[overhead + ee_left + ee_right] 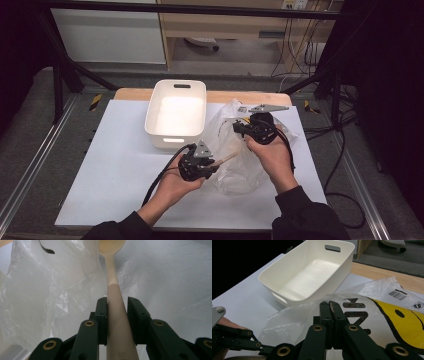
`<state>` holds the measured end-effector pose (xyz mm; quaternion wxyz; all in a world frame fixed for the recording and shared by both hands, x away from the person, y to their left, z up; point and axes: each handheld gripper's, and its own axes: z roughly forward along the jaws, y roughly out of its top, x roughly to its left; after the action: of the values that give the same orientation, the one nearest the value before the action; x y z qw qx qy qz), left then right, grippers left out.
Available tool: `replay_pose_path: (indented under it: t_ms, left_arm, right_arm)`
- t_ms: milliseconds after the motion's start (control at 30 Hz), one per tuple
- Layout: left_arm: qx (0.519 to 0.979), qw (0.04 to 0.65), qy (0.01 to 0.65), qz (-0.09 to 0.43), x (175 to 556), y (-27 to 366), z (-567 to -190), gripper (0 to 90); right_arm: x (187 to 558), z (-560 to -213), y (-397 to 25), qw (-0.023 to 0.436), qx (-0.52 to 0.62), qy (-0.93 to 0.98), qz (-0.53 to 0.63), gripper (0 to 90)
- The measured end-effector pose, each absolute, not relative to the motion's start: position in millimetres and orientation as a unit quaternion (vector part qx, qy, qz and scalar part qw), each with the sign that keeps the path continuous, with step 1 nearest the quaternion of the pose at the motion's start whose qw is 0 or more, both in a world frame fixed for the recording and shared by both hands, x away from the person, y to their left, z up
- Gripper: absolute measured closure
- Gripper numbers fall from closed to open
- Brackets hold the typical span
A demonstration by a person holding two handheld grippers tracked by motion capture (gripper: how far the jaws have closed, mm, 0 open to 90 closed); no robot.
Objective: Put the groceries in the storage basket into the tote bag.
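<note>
My left gripper [216, 164] is shut on the handle of a pale wooden spoon [227, 158]. In the left gripper view the jaws clamp the spoon [116, 297] mid-handle. Its bowl end reaches into a clear plastic bag [62, 290] and shows through the film. My right gripper [236, 127] is shut on the bag's [235, 170] upper edge and lifts it off the table. In the right gripper view the closed jaws [331, 305] pinch the film, and the bag [392, 322] carries a yellow smiley print.
A white empty tub [170, 140] stands just behind the left gripper; its rim [347, 255] has a handle slot. The table [110, 165] is covered in white. A grey plate [267, 107] lies at the back right. The left gripper [237, 342] shows low left.
</note>
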<state>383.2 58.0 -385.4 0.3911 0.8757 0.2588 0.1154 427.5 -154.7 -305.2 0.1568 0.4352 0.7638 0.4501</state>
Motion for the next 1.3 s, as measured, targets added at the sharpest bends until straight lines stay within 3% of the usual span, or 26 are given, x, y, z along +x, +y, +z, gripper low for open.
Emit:
replay_pose_path:
  t_ms: [433, 1300]
  left_arm:
    - [0.87, 0.401, 0.254, 0.132, 378.0, 29.1, -384.8, 71.0]
    - [0.867, 0.407, 0.244, 0.151, 387.2, -16.4, -420.7, 71.1]
  right_arm:
    - [426.9, -308.0, -153.6, 0.154, 0.435, 0.764, 0.451, 90.0]
    - [418.9, -305.9, -163.7, 0.151, 0.434, 0.76, 0.459, 90.0]
